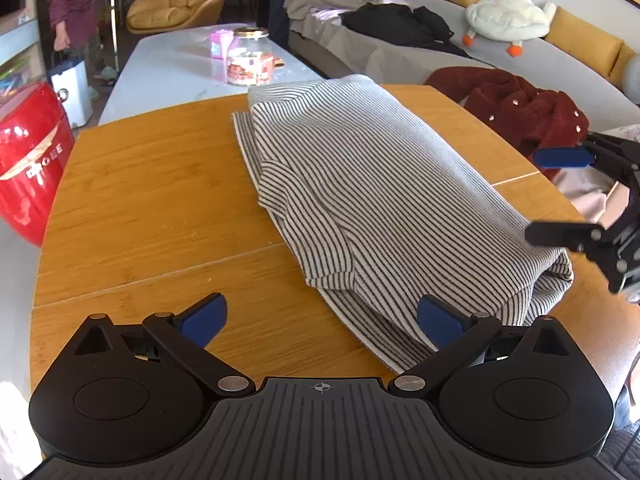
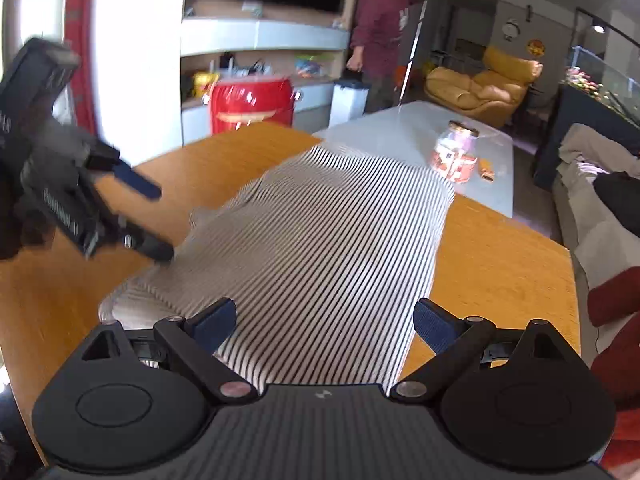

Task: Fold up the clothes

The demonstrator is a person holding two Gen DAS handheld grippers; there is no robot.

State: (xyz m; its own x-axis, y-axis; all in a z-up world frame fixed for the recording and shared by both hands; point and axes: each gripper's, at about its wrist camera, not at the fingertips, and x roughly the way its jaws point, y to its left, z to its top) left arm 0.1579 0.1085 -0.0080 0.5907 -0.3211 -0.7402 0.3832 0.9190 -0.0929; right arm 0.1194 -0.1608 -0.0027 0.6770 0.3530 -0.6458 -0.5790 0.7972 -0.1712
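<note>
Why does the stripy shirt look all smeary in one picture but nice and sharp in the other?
In the right wrist view the striped shirt and the left gripper are smeared by motion blur. In the left wrist view the stripes are crisp, and the wooden table is sharp too, though its edges bend from the fisheye lens. There the glass jar looks a bit washed out by bright light.

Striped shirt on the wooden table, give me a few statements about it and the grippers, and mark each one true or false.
1. The striped shirt lies folded on the wooden table. True.
2. The left gripper is shut on the shirt. False: its jaws are open, holding nothing.
3. The right gripper is open. True.
4. A glass jar stands on the shirt. False: it stands on the white table beyond.
5. A red coat lies on the sofa. True.
</note>
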